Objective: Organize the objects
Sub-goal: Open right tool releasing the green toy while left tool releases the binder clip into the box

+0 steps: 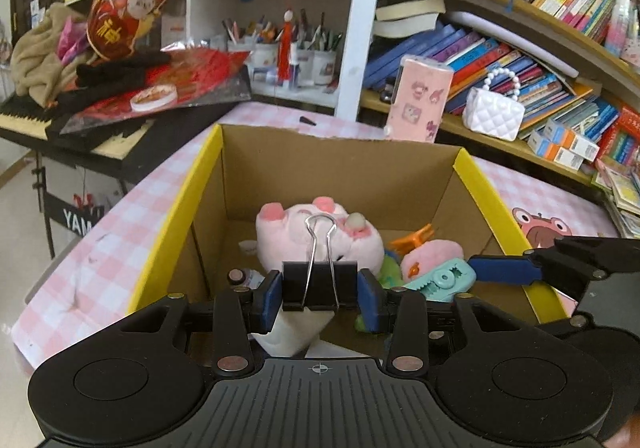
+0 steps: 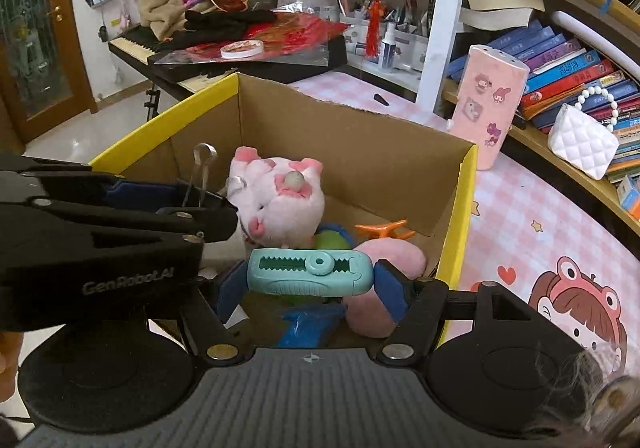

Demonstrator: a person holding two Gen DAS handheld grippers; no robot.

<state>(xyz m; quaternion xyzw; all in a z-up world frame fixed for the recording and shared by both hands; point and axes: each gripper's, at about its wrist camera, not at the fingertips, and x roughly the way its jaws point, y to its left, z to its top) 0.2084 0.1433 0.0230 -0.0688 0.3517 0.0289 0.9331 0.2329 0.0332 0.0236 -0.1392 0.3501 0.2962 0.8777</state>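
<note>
Holding two small items over an open cardboard box with yellow edges (image 1: 484, 188), we are partway through tidying loose objects into it. The box sits on a pink checked tabletop (image 2: 532, 216).

Our left gripper (image 1: 320, 288) has a black binder clip with silver wire handles (image 1: 320, 280) between its blue pads. The pads stand just beside the clip's ends, and we cannot tell whether they press on it or have let it go. A white scrap hangs from the clip's mouth.

Our right gripper (image 2: 310, 280) is clamped endwise on a teal plastic clip with a toothed slot (image 2: 310, 274), held level above the box's near right corner.

Already lying in the box are a pink plush pig (image 2: 280, 200), an orange plastic piece (image 2: 382, 230), a second pink soft toy (image 2: 384, 288), something green and round, and something blue that we cannot identify.

We judge the task well under way: several things are in, and both clips are over the box, not yet dropped. On the table outside it we see a tall pink sticker-covered case (image 2: 490, 104) standing behind the box and a small dark object near it; whether those are meant to go in, we cannot say.
</note>
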